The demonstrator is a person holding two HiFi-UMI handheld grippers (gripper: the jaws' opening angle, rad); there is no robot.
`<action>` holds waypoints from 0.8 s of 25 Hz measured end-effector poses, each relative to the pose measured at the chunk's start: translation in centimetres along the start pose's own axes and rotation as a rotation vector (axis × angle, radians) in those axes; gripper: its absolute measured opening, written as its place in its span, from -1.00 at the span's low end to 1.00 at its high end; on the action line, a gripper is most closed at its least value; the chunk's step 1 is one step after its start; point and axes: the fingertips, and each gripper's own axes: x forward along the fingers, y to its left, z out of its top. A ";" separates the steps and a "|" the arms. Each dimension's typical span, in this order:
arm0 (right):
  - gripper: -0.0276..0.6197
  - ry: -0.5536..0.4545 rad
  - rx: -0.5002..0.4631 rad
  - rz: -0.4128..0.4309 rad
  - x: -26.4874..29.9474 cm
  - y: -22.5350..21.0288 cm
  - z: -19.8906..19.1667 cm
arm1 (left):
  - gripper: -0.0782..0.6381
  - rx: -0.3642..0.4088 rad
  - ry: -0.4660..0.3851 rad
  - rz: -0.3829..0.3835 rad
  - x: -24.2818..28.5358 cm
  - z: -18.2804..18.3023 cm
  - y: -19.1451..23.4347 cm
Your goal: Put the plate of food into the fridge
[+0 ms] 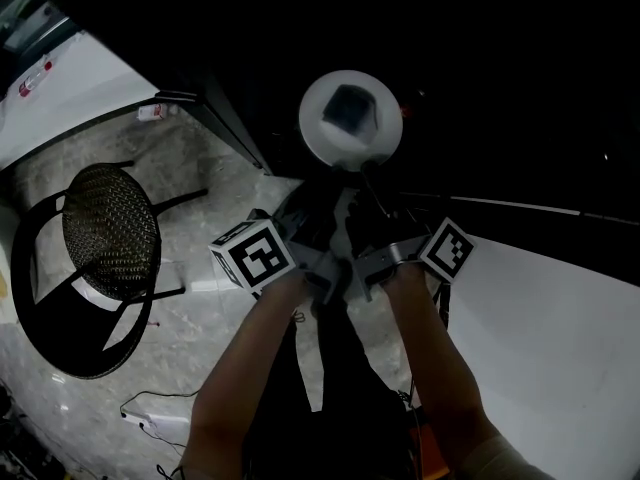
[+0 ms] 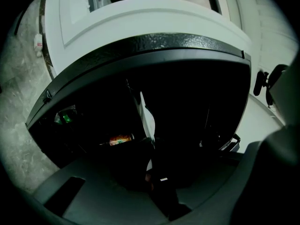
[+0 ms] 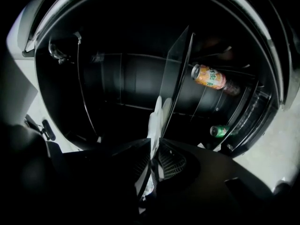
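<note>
The left tongs [image 2: 151,165] are pressed on the near rim of the plate [image 1: 318,118]. The right tongs [image 3: 153,161] pinch the same rim just beside them, so both are equally near. The plate juts straight ahead of both tongs, edge-on to each, with the dark food [image 1: 350,111] at its middle. Its far half is already inside the dark fridge [image 3: 117,83]. Just beside the far edge, on the side away from the left tongs, stands a glass shelf [image 3: 178,74] with its face parallel to the plate; I cannot tell whether they touch. Beyond the shelf lie an orange bottle [image 3: 213,77] and a green can [image 3: 219,131]. The coming move looks like a straight push ahead along the shelf, keeping the plate parallel to it.
</note>
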 end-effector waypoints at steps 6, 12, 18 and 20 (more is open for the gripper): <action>-0.81 0.066 -0.068 -0.002 -0.8 1.1 -0.9 | -0.69 0.015 -0.017 0.001 0.6 0.3 0.1; -0.81 0.109 -0.251 -0.041 0.1 1.6 -1.0 | -0.69 0.020 -0.021 0.009 0.9 0.4 0.2; -0.81 0.142 -0.373 -0.078 1.0 1.4 -1.3 | -0.69 0.042 0.013 0.010 1.8 0.5 0.2; -0.81 0.139 -0.382 -0.083 1.4 1.4 -1.2 | -0.69 0.050 0.022 0.008 2.1 0.8 0.2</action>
